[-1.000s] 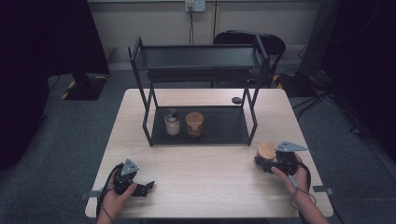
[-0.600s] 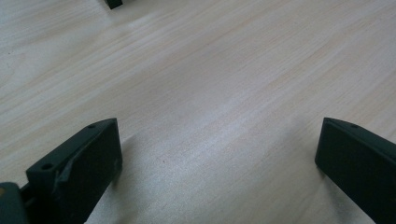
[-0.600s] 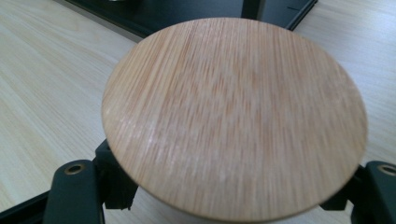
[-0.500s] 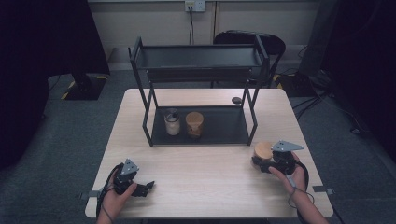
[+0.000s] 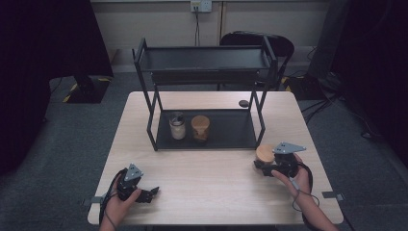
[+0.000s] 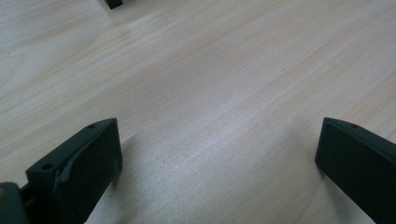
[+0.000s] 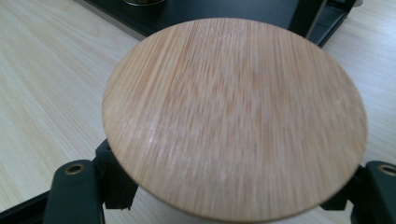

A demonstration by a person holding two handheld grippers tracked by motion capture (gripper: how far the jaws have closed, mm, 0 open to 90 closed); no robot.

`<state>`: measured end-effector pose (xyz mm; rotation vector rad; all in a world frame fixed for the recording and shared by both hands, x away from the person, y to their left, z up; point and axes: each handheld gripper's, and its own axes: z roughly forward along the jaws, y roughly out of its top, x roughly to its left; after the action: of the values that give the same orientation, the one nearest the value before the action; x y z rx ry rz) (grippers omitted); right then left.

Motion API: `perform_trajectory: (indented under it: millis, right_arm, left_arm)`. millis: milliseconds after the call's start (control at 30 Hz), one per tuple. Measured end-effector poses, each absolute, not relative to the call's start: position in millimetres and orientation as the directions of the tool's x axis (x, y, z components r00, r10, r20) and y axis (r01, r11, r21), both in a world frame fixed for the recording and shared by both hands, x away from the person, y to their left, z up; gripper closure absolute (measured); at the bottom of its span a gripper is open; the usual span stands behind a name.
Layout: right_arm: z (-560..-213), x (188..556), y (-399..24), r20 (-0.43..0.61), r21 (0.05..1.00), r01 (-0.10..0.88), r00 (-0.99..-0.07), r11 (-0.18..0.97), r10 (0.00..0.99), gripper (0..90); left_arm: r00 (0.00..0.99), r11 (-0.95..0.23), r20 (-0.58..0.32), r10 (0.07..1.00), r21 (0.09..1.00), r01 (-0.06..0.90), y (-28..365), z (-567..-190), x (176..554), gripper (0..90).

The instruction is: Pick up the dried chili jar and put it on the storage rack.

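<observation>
The right gripper (image 5: 263,162) is clamped on a jar with a round bamboo lid (image 5: 265,153), which it holds at the right side of the pale wooden surface (image 5: 211,178), just in front of the right front leg of the black metal two-tier shelf rack (image 5: 204,62). In the right gripper view the round lid (image 7: 233,116) sits between the two black jaws, which close in on the jar body just under the lid from either side; the body itself is mostly hidden beneath the lid, and seems to be pale or clear, though that is hard to tell.

The left gripper (image 5: 144,194) lies low at the near left corner of the surface, held by the person's left hand (image 5: 118,209), well apart from the jar. Its jaws stand wide apart, with bare wood grain between them in the left gripper view.

On the lower tray of the rack (image 5: 231,139) stand two more containers side by side: a clear glass jar with a metal-looking top (image 5: 177,126) on the left and a brownish amber jar (image 5: 200,127) just beside it on the right. A small dark round object (image 5: 244,103) lies on the surface behind the rack. The upper tray sits above them on its thin black legs.
</observation>
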<state>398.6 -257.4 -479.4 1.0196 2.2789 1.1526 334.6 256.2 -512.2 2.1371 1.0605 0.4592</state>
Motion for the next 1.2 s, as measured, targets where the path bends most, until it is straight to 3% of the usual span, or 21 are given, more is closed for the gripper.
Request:
perform_trajectory:
  millis: [1200]
  right_arm:
    - [-467.4, 419.1, -208.6, -0.033, 0.795, 0.402, -0.718, 0.453, 0.696, 25.4]
  left_arm:
    - [0.603, -0.423, 0.007, 0.798, 0.720, 0.551, 256.3, -512.2, 334.6, 0.1]
